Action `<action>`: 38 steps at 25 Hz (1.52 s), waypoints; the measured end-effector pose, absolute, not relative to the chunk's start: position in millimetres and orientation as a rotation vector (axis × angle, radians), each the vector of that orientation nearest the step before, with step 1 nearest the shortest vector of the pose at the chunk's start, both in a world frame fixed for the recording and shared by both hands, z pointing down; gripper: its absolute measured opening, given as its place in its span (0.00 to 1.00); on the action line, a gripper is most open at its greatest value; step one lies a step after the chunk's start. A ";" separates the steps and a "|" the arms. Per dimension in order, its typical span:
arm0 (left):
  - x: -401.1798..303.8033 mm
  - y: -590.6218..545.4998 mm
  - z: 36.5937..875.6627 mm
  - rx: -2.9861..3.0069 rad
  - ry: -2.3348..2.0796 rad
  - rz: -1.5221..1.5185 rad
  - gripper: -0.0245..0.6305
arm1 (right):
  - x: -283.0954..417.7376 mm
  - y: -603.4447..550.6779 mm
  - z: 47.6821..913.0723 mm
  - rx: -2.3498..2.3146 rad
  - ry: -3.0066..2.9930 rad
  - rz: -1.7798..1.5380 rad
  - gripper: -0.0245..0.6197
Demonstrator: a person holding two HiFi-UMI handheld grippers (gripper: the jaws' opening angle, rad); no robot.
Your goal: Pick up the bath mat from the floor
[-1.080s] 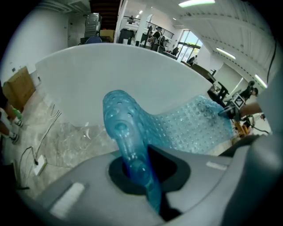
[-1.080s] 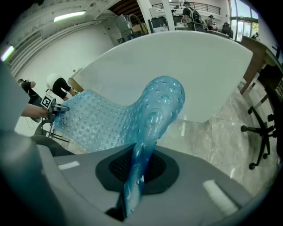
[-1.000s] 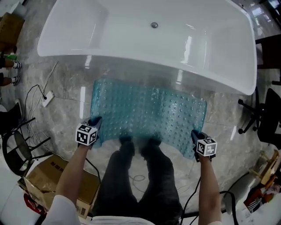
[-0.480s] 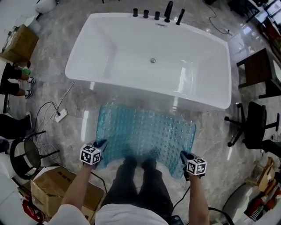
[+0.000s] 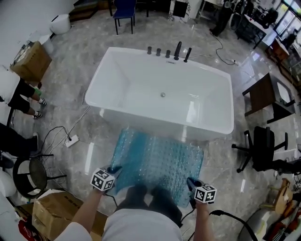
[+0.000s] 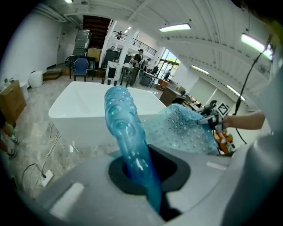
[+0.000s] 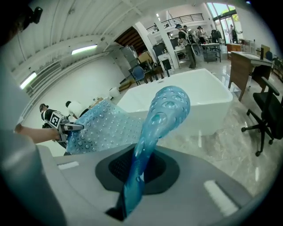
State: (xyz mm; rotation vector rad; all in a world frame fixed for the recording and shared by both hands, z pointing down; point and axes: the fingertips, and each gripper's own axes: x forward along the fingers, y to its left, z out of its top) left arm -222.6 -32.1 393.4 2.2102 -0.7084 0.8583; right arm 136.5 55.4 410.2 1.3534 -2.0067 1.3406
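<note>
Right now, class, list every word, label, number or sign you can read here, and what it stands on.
No readable text anywhere.
On left gripper and right gripper: black-and-white square markers, no words.
Cardboard box: any print too small to read.

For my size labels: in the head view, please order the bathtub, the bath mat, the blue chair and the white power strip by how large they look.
1. bathtub
2. bath mat, held up nearer the camera
3. blue chair, far off
4. power strip
</note>
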 end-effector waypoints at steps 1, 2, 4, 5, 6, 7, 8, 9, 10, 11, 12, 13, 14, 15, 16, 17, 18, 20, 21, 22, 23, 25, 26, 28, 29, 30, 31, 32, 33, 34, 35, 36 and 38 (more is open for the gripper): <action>-224.6 -27.0 380.1 2.220 -0.712 0.848 0.05 | 131.6 60.3 395.4 1.367 -2.024 1.332 0.08; -226.6 -22.4 367.2 2.230 -0.719 0.835 0.05 | 127.1 64.9 380.9 1.381 -2.043 1.320 0.08; -229.7 -14.1 343.5 2.256 -0.731 0.805 0.05 | 118.4 73.6 354.4 1.412 -2.084 1.285 0.08; -230.5 -10.1 333.1 2.270 -0.736 0.788 0.05 | 114.0 78.0 342.9 1.426 -2.103 1.267 0.08; -230.6 -6.2 323.6 2.284 -0.739 0.771 0.05 | 109.7 82.3 332.8 1.440 -2.120 1.251 0.08; -229.6 -2.7 315.0 2.299 -0.742 0.753 0.05 | 105.5 86.3 323.8 1.453 -2.135 1.232 0.08; -227.3 0.6 306.9 2.319 -0.743 0.734 0.05 | 101.7 89.9 315.6 1.464 -2.149 1.208 0.08; -223.8 3.5 299.0 2.343 -0.741 0.714 0.05 | 98.3 92.8 307.9 1.473 -2.163 1.179 0.08; -219.5 6.4 291.4 2.370 -0.736 0.696 0.05 | 95.4 95.3 300.5 1.481 -2.177 1.148 0.08; -215.3 9.4 284.5 2.395 -0.731 0.681 0.05 | 92.6 97.5 293.4 1.490 -2.193 1.122 0.08; -211.7 12.4 278.8 2.416 -0.726 0.671 0.05 | 90.2 99.6 286.8 1.500 -2.210 1.102 0.08; -208.7 14.9 274.1 2.432 -0.724 0.665 0.05 | 88.7 101.5 280.7 1.511 -2.228 1.088 0.08; -205.5 16.7 269.7 2.444 -0.723 0.658 0.05 | 88.4 103.2 274.8 1.521 -2.246 1.079 0.08; -201.7 17.9 264.7 2.453 -0.724 0.646 0.05 | 89.5 104.8 268.6 1.529 -2.266 1.074 0.08; -197.4 18.8 258.9 2.456 -0.727 0.626 0.05 | 91.9 106.6 261.9 1.534 -2.288 1.072 0.08; -192.6 19.9 252.7 2.455 -0.732 0.601 0.05 | 95.6 109.0 255.2 1.538 -2.310 1.073 0.08; -187.4 21.3 246.6 2.452 -0.740 0.576 0.05 | 100.6 112.2 249.2 1.540 -2.331 1.076 0.08; -176.8 25.9 236.2 2.448 -0.765 0.540 0.06 | 114.1 121.1 240.5 1.549 -2.361 1.083 0.08; -172.1 29.3 231.9 2.449 -0.779 0.531 0.06 | 121.1 126.5 237.7 1.554 -2.372 1.088 0.09; -168.3 33.5 228.1 2.451 -0.794 0.525 0.06 | 127.8 132.2 235.6 1.558 -2.381 1.095 0.09; -165.0 38.9 224.7 2.451 -0.810 0.522 0.06 | 134.3 138.4 234.0 1.560 -2.388 1.104 0.09; -156.8 52.9 218.6 2.447 -0.843 0.519 0.06 | 147.8 151.9 231.1 1.549 -2.395 1.114 0.09; -151.1 61.2 215.8 2.445 -0.857 0.518 0.06 | 155.1 159.0 229.1 1.536 -2.399 1.109 0.09; -136.6 79.3 210.5 2.444 -0.877 0.516 0.06 | 170.4 172.5 224.3 1.502 -2.412 1.090 0.09; -128.7 88.7 208.1 2.443 -0.886 0.514 0.06 | 178.2 178.7 221.8 1.485 -2.421 1.081 0.09; -120.6 98.2 205.9 2.440 -0.895 0.512 0.06 | 186.0 184.5 219.3 1.470 -2.429 1.072 0.09; -112.8 107.7 204.1 2.436 -0.904 0.509 0.06 | 193.4 189.9 216.8 1.455 -2.438 1.064 0.09; -105.6 117.4 202.5 2.432 -0.914 0.504 0.06 | 200.1 195.2 214.3 1.442 -2.448 1.056 0.09; -99.4 127.1 201.2 2.429 -0.922 0.496 0.06 | 205.7 200.5 212.1 1.430 -2.459 1.048 0.09; -94.0 136.6 200.0 2.425 -0.930 0.485 0.06 | 210.4 205.8 210.1 1.418 -2.471 1.039 0.09; -89.1 145.8 199.0 2.424 -0.938 0.474 0.06 | 214.4 211.0 208.4 1.407 -2.483 1.027 0.09; -84.5 154.5 198.0 2.424 -0.947 0.466 0.06 | 218.0 216.3 206.9 1.396 -2.494 1.015 0.09; -75.7 171.2 195.8 2.424 -0.963 0.455 0.06 | 224.3 227.1 204.2 1.371 -2.516 0.995 0.09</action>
